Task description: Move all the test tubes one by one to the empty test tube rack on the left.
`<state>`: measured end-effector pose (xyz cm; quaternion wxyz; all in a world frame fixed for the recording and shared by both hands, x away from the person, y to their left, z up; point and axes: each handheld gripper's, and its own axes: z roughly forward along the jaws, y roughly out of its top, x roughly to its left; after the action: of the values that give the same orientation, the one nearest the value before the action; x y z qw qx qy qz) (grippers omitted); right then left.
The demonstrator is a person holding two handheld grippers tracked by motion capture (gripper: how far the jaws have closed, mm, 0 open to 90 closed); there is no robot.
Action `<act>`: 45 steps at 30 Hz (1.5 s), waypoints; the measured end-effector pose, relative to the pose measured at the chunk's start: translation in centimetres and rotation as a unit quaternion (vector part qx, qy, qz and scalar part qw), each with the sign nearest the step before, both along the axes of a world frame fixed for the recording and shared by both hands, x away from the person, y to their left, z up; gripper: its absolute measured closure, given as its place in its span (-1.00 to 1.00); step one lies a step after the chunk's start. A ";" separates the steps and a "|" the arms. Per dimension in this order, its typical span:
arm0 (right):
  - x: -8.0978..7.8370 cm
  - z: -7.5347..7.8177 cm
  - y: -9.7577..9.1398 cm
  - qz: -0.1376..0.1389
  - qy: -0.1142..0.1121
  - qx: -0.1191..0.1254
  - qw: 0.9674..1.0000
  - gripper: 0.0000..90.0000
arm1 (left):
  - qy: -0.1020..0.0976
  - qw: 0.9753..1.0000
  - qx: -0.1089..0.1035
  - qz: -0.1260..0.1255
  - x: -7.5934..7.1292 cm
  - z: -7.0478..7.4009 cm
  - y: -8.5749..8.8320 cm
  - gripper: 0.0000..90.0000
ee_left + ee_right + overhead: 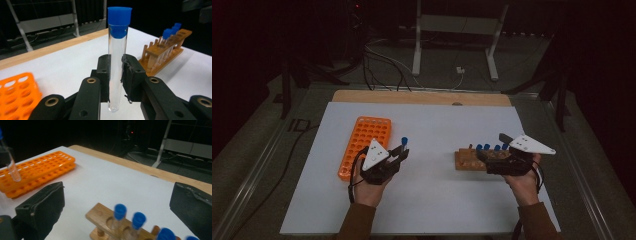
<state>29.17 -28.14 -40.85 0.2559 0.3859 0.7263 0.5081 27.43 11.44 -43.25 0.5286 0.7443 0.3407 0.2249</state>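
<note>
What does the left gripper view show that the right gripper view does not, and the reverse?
Left gripper view alone: the left gripper shut on a clear test tube with a blue cap, held upright, seen close between the pads. Right gripper view alone: the right gripper with its jaws wide apart and nothing between them, above the blue-capped tubes. Both share: the wooden rack, the orange rack and the white table.
</note>
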 end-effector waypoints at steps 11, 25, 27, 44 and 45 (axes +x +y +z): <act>-0.4 -0.3 -2.0 -0.019 0.000 0.015 1.000 -1.00 | 0.013 0.999 0.009 0.030 -1.0 -1.3 3.9 0.71; -0.7 -0.1 -2.7 -0.024 -0.005 0.023 0.999 -0.99 | 0.029 0.998 0.020 0.058 -1.9 -2.6 6.4 0.71; -0.7 0.0 -2.8 -0.025 -0.006 0.024 0.999 -0.99 | 0.032 0.997 0.023 0.060 -2.0 -2.8 6.6 0.70; -0.7 0.0 -2.9 -0.021 -0.006 0.023 0.999 -0.99 | 0.080 0.990 0.093 0.062 -1.7 -4.7 6.9 0.71; -0.7 0.0 -2.8 -0.021 -0.006 0.022 1.000 -0.99 | 0.082 0.990 0.098 0.060 -1.7 -4.8 6.9 0.72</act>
<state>28.47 -30.99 -40.83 0.2620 0.4034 0.7050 0.5212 25.75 18.29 -48.01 0.4086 0.7865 0.4038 0.2267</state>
